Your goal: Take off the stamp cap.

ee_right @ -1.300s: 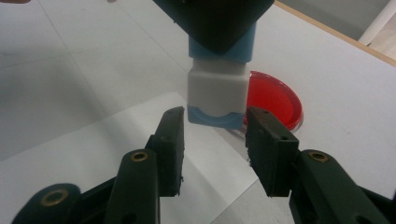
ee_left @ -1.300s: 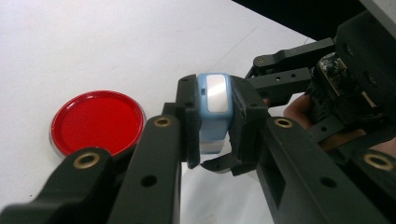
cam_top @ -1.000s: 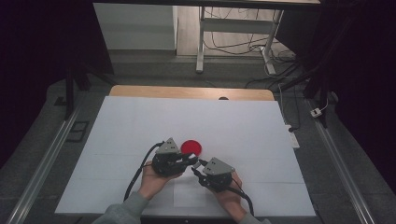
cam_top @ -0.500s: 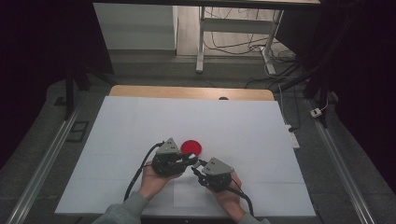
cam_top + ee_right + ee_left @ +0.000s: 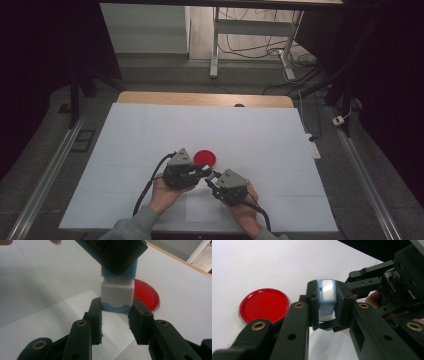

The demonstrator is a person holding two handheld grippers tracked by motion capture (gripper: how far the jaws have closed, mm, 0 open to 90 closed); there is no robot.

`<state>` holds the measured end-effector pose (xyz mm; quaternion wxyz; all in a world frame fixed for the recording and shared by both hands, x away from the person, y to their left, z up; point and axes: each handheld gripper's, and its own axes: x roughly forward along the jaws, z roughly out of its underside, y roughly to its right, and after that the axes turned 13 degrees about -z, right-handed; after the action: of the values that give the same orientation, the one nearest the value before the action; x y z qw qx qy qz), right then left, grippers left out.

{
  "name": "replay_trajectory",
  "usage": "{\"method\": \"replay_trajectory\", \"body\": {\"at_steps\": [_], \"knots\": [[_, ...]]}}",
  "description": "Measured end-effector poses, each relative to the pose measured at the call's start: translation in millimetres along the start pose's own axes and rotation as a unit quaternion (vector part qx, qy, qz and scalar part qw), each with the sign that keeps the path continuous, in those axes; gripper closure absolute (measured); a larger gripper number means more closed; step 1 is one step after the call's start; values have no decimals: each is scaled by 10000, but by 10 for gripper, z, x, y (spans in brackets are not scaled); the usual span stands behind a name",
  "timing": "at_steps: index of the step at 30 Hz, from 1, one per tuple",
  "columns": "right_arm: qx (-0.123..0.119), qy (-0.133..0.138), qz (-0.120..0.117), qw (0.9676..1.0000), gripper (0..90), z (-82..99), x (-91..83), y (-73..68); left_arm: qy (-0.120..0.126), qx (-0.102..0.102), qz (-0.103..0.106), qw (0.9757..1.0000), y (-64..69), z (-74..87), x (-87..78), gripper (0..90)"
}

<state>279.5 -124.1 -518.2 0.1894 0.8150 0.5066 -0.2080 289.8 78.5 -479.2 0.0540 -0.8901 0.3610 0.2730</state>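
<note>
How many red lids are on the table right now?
1. The red lid lies flat on the white table, just beyond the two claws; nothing seems to hide another.

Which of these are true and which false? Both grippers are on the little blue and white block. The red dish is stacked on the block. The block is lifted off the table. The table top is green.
1. Both the left gripper and the right gripper hold the blue and white block. True; the right jaws have just closed on its lower end.
2. The red dish sits on the block. False: it lies flat on the table, beside the grippers.
3. The block is held above the table. True.
4. The table top is green. False: it is white.
</note>
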Motion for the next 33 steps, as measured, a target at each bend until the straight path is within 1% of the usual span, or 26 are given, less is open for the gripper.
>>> {"method": "replay_trajectory", "body": {"at_steps": [9, 13, 15, 22, 26, 28, 30, 32, 33], "knots": [[-68, -65, 20, 10000, 648, -9, -2, -9, 43, -10, -1, 10000, 2, 15, -2, 760], [-152, -139, 64, 9998, 648, -10, -6, -12, 45, -17, 4, 10000, 0, 17, -2, 760], [-161, -114, 47, 9998, 649, -10, -5, -11, 48, -25, 9, 10000, -2, 16, -5, 760], [-85, -26, 96, 9999, 650, -3, -10, -26, 96, -80, 34, 9999, -14, 22, -10, 761], [-19, 10, 155, 9999, 651, 2, -7, -47, 90, -66, 43, 9999, -13, 22, -12, 761], [-15, 17, 138, 9999, 651, 5, -5, -50, 76, -68, 49, 9999, -17, 22, -13, 761], [-42, -10, 125, 9999, 651, 0, -5, -50, 65, -85, 69, 9999, -24, 21, -17, 761], [-161, -82, 122, 9998, 651, -13, -9, -53, 72, -87, 93, 9999, -29, 19, -25, 761], [-202, -72, 118, 9997, 651, -20, -11, -51, 85, -99, 110, 9999, -32, 17, -30, 761]]}}
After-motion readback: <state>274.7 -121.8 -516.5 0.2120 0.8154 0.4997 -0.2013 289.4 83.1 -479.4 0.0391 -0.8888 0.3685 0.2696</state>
